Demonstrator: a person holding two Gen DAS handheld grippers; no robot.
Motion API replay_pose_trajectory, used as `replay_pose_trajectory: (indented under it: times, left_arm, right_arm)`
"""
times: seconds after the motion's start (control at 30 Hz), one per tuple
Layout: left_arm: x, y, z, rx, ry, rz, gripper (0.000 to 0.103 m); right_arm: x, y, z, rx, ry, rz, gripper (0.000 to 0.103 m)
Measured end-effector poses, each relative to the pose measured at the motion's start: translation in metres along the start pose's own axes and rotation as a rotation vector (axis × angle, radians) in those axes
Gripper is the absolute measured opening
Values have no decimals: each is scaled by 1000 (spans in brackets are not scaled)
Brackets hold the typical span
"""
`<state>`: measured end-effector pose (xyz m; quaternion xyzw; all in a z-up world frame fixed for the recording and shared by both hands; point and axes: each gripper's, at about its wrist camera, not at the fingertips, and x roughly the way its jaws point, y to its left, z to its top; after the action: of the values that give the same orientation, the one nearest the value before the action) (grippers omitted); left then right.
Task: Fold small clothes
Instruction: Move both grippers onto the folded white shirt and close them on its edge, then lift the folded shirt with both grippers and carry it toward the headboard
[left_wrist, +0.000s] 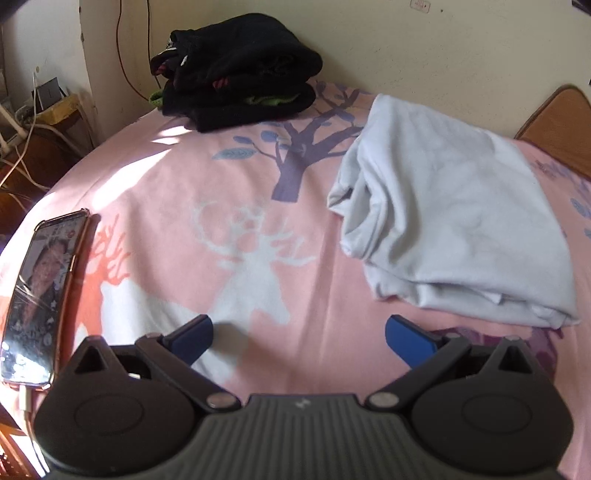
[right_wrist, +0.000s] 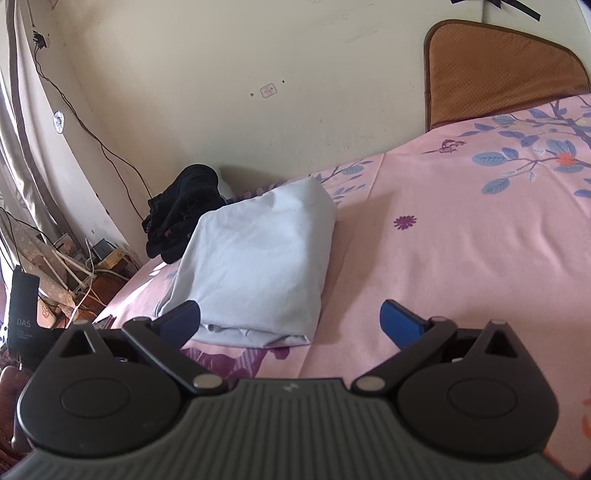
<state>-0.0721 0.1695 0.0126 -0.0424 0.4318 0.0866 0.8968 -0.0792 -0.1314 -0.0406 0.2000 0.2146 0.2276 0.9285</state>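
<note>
Both tools, left (left_wrist: 298, 334) and right (right_wrist: 290, 320), are hanging with fingers spread apart, gripping nothing. Folded pale-blue garment (left_wrist: 458, 225) is lying on the pink bedsheet (left_wrist: 207, 184), at 2 o'clock of left tool; black clothes pile (left_wrist: 240, 70) at 12.

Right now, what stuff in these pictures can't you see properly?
- Pile of black clothes: in the right wrist view, the folded pale blue cotton garment hides its lower part.
- Green fabric: left wrist view, only an edge peeks from the black pile.
- Phone in a clear case: left wrist view, its lower corner sits behind the left tongs.
- Brown mat: cut by the frame edge in the left wrist view.
</note>
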Motion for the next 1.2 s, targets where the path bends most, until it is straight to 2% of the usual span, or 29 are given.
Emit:
replay_pose_trajectory:
  times: [0.2, 0.3, 0.4, 0.5, 0.53, 0.6, 0.63, 0.67, 0.7, 0.73, 0.77, 0.8, 0.83, 0.87, 0.93, 1.0, 1.07, 1.2]
  left_arm:
    - [-4, 3, -12, 56, -69, -10, 103]
    - [-2, 9, 3, 70, -21, -48, 103]
    - [-9, 15, 28, 24, -75, -145, 103]
    - [-7, 8, 56, 18, -146, -283, 103]
    - [0, 4, 64, 30, -155, -320, 103]
    - [24, -3, 76, 36, -131, -338, 102]
    - [36, -3, 81, 27, -100, -349, 99]
    - [52, -4, 84, 9, -51, -374, 87]
    - [62, -3, 85, -12, -26, -401, 80]
    - [63, -2, 84, -28, -52, -408, 74]
    - [66, -4, 85, -40, -40, -430, 60]
    - [67, -7, 85, -49, -37, -434, 51]
    - [67, -13, 85, -51, -42, -422, 49]
    - [67, -21, 86, -42, -49, -396, 46]
    - [67, -41, 93, -4, -67, -358, 43]
    - [69, -68, 109, 21, -68, -414, 29]
    - [72, -108, 133, 53, -67, -494, 27]
    - [85, -223, 172, 200, -123, -579, 27]
  right_arm:
    - [23, -9, 18, -3, 54, 23, 103]
    - [35, -13, 29, -18, 81, 48, 103]
    - [51, -20, 43, -38, 112, 79, 103]
    - [68, -28, 55, -25, 141, 135, 103]
    - [76, -30, 58, -17, 155, 154, 103]
    - [94, -34, 63, 1, 201, 202, 95]
    - [104, -35, 65, 10, 230, 220, 85]
    - [116, -36, 66, 19, 255, 225, 79]
    - [126, -37, 67, 25, 276, 227, 76]
    - [137, -39, 68, 36, 291, 241, 69]
    - [143, -39, 71, 51, 297, 253, 65]
    - [149, -39, 74, 72, 309, 259, 63]
    - [152, -39, 77, 80, 320, 256, 48]
    - [153, -38, 82, 72, 322, 256, 37]
    - [143, -39, 93, 52, 299, 276, 27]
    - [123, -44, 106, -6, 240, 251, 25]
    - [99, -64, 125, -55, 164, 183, 25]
    - [56, -134, 167, -30, 26, 15, 24]
